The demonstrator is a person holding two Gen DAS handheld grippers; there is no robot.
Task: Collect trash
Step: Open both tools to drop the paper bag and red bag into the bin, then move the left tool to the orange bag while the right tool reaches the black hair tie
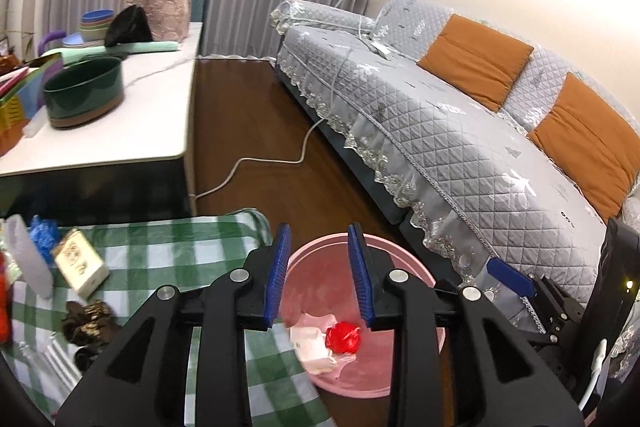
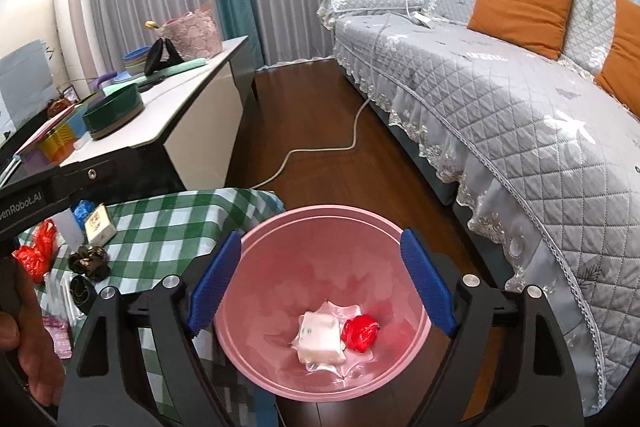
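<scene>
While both grippers hover over the pink bin [image 2: 320, 267], nothing sits between either pair of fingers: the left gripper [image 1: 320, 267] stands partly open and empty, and the right gripper [image 2: 320, 279] stands wide open and empty, its fingers [image 2: 216, 279] straddling the bin's rim. Below and just ahead of the fingertips, on the bin's floor, lie a white packet [image 2: 320, 337] and a red wad [image 2: 360, 333], touching each other. More trash waits to the left of the fingers on the checked counter [image 1: 168, 259]: a small carton [image 1: 80, 261], a blue crumple [image 1: 44, 237], a dark crumpled wrapper [image 1: 90, 319], and, in the right view, a red bag [image 2: 34, 251]. All of it looks light and soft, so I judge it will crush rather than resist. The carton seems the stiffest piece; pinching it across its narrow faces should hold. The plastic pieces look slick and springy, so a pinch through the thick of the bunch, not a loose edge, seems safest.
</scene>
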